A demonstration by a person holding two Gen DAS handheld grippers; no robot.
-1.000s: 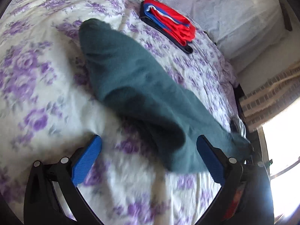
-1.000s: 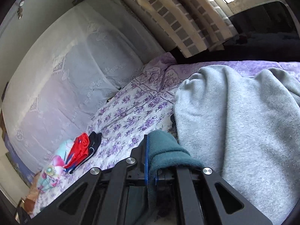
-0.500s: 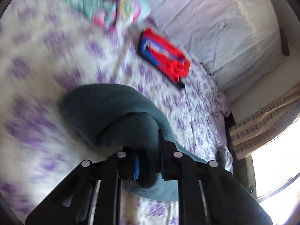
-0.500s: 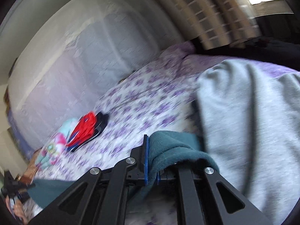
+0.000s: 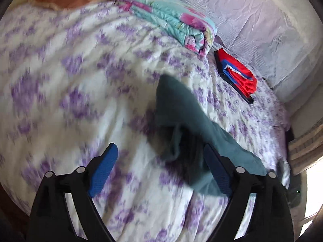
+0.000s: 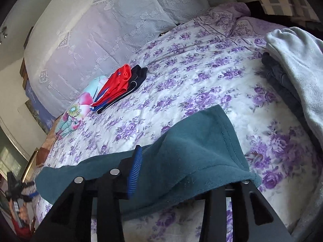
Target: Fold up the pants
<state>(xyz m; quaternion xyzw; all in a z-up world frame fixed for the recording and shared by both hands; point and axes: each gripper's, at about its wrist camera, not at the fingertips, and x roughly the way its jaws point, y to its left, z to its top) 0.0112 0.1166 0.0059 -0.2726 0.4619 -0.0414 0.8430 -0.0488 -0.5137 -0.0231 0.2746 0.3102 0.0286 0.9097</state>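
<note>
The teal fleece pants (image 5: 181, 111) lie on the floral bedspread (image 5: 80, 80) as a long folded strip. My left gripper (image 5: 159, 161) hovers above their near end. Its jaws are opening wide. A loose fold of the pants lies on the bed below and between the blue pads (image 5: 103, 169), which do not press on it. In the right wrist view the pants (image 6: 191, 141) drape across my right gripper (image 6: 187, 173). Its jaws are opening too. The left blue pad (image 6: 135, 167) stands clear of the cloth and the right finger is hidden under the fabric.
A folded red, blue and black garment (image 5: 238, 74) (image 6: 119, 84) lies near the white lace pillows (image 6: 101, 30). Beside it is a folded floral blanket (image 5: 171, 18) (image 6: 80, 104). A grey sweatshirt (image 6: 298, 60) on a dark garment (image 6: 280, 80) covers the bed's right side.
The left gripper was shut on the pants half a second ago and now stands wide apart, the pants dropped on the bed. The right jaws have parted from their grip and the view has swung left.
</note>
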